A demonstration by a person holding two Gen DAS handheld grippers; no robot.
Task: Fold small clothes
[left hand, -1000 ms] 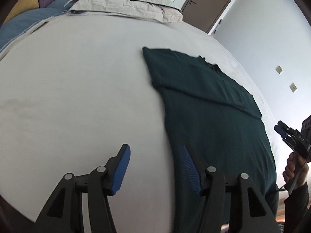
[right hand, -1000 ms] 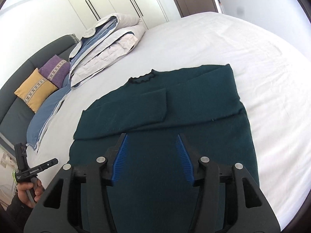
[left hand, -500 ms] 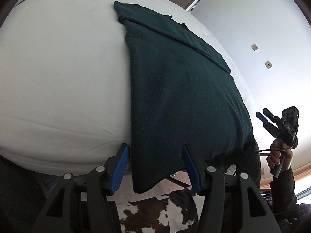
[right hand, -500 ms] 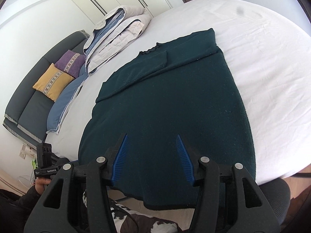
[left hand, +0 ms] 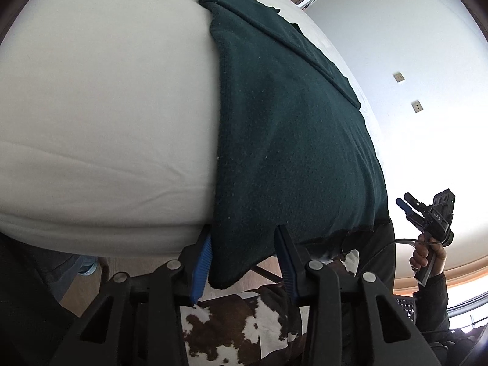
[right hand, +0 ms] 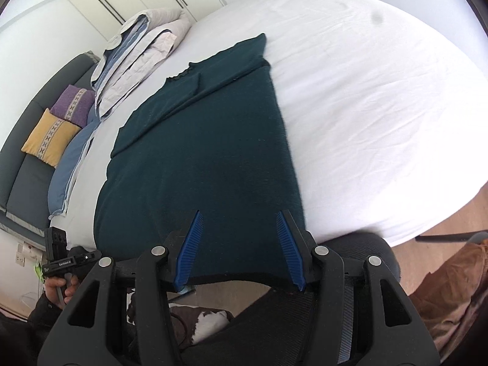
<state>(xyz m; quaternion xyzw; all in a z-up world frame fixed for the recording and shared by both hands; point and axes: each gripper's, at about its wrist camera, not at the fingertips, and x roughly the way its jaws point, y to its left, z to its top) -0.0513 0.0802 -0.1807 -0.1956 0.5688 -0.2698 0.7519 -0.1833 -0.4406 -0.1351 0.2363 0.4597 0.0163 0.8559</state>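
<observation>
We look steeply down from each wrist, close over the bed's (left hand: 91, 106) near edge; both views share the dark green sweater (left hand: 289, 137) (its hem nearest us).

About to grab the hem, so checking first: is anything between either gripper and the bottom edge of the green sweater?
Nothing visible. The sweater's hanging corner already sits between the closing jaws of the left gripper, and its hem lies between the open jaws of the right gripper. Only the bare bed sheet lies beside it.
</observation>
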